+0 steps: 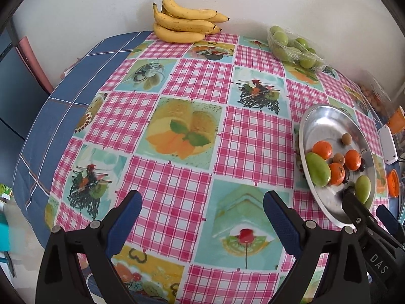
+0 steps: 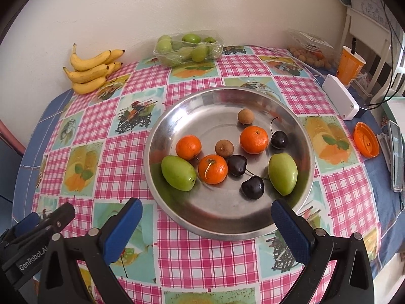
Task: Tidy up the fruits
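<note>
A round metal plate (image 2: 177, 116) sits mid-table and holds three oranges (image 2: 212, 169), two green fruits (image 2: 178, 173), three dark cherries (image 2: 252, 187) and two small brown fruits (image 2: 224, 148). My right gripper (image 2: 206, 215) is open and empty, just short of the plate's near rim. My left gripper (image 1: 202, 209) is open and empty over the checked tablecloth, with the plate (image 1: 319, 121) to its right. A bunch of bananas (image 1: 184, 22) (image 2: 92, 69) lies at the back by the wall.
A clear pack of green fruits (image 2: 188, 46) (image 1: 293, 46) and a pack of small brown fruits (image 2: 307, 50) stand at the back. An orange cup (image 2: 350, 64), white box (image 2: 340, 96) and orange lid (image 2: 366, 139) lie on the right.
</note>
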The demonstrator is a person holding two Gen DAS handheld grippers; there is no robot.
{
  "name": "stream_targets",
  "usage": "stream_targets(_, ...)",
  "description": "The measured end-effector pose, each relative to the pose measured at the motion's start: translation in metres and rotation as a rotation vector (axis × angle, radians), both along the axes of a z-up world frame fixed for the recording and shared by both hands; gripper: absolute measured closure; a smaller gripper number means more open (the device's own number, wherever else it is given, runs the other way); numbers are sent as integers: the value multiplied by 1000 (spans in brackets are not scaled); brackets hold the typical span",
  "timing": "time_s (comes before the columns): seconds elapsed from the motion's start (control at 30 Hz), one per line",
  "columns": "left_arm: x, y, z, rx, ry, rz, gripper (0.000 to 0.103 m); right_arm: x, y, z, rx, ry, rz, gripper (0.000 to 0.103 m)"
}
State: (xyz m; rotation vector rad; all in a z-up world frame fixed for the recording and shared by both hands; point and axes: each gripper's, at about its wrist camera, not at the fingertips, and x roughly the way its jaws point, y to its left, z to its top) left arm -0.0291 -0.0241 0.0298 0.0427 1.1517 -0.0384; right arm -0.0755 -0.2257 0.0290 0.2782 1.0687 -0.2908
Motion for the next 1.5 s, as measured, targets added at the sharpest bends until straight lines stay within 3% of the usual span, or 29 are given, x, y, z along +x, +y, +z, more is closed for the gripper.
stream_targets(1.5,2,-3,-4,47,9,-26,6,-1,-6,-7,-8,43,-36,0)
